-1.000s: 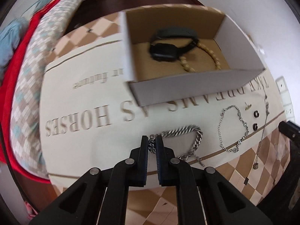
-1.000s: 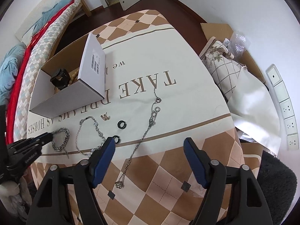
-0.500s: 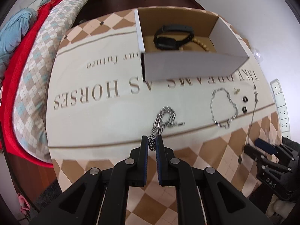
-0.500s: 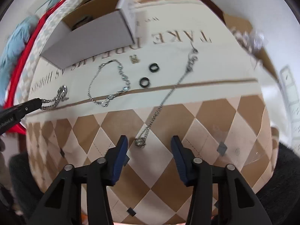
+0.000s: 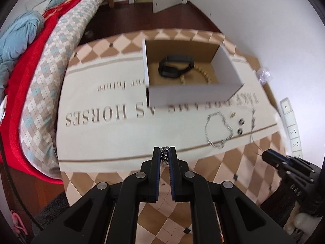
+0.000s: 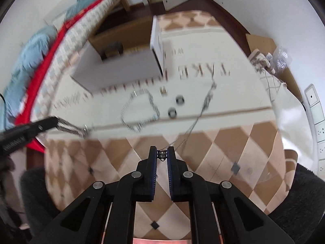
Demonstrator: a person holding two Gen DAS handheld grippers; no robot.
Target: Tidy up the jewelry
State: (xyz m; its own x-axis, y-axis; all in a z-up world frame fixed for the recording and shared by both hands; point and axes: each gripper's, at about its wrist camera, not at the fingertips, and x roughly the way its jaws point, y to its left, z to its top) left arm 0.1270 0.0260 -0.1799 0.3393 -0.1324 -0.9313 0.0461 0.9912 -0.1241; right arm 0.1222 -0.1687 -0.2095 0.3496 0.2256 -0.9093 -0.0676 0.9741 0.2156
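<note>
- My left claw (image 5: 165, 154) is pinching a chunky silver chain bracelet (image 5: 164, 156), dangling off the counter (image 5: 101, 142).
- My right claw (image 6: 162, 154), open 0.5 s ago, is now gripping the thin necklace (image 6: 200, 111) pendant.

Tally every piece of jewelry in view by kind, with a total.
Chunky chain bracelet, held in left tongs: 1
Thin chain bracelet: 1
Pendant necklace, pendant in right tongs: 1
Black rings: 2
Small gold piece: 1
Black watch band in box: 1
Gold beaded bracelet in box: 1
Total: 8
</note>
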